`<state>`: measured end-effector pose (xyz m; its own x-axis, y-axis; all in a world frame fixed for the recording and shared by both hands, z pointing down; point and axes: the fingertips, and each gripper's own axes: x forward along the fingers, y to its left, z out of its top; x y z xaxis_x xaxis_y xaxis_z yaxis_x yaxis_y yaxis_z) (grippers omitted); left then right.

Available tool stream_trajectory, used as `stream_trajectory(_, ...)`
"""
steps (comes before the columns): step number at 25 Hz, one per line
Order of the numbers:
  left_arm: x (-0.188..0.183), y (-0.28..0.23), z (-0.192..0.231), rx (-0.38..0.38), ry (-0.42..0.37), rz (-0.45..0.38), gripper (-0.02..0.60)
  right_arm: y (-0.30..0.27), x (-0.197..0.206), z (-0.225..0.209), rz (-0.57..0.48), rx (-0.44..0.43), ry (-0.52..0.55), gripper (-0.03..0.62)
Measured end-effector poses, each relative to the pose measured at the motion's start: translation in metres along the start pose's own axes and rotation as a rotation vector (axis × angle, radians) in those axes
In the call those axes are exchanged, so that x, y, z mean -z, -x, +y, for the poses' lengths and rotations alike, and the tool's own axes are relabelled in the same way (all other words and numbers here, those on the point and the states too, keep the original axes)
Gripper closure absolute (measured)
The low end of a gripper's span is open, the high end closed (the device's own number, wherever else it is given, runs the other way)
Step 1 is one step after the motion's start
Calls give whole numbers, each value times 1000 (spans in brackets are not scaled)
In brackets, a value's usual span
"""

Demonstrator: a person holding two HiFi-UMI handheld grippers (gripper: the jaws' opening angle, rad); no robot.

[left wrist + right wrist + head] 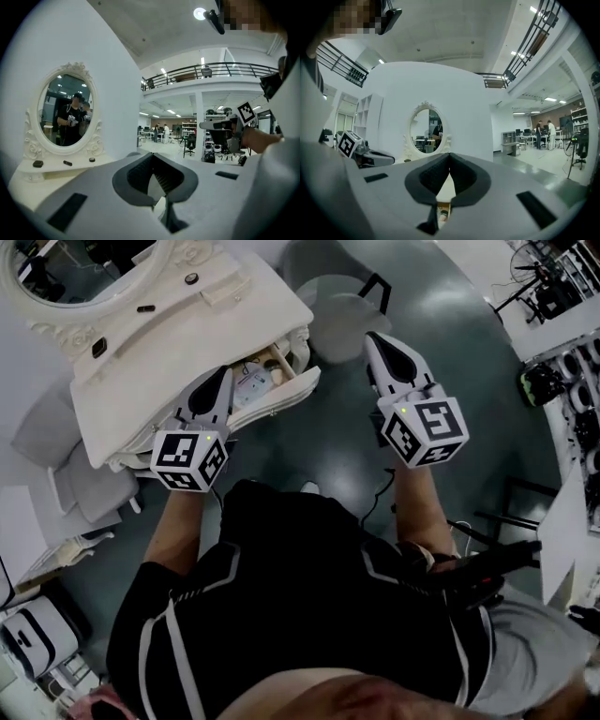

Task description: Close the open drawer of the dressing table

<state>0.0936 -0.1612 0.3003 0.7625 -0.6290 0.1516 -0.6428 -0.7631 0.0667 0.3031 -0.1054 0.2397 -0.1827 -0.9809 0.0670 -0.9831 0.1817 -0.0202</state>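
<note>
The left hand-held gripper [225, 373], marker cube nearest the person, has its jaws clenched together on nothing [152, 155]. Its tip hangs over the near end of the open drawer [286, 390]; I cannot tell if they touch. The right hand-held gripper [372, 337] is clenched empty too [449, 154], over the grey floor [441, 324] and apart from the drawer. The drawer juts from the front of the white dressing bench [178, 343], small items inside. Beyond stands the oval mirror [84, 268].
</note>
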Motion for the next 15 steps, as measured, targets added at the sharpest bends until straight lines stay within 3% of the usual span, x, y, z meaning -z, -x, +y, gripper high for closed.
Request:
stream_trajectory(5,40,-2,33,-105,-34,53,577,-31,35,-2,30,-13,-10,589)
stream_trajectory(12,104,3,74,-106,19,159,577,-75,113,14,173,-42,-39,589)
stream_trajectory(15,132,1,78,-80,-31,232,577,-87,139,24,204,-63,-46,589)
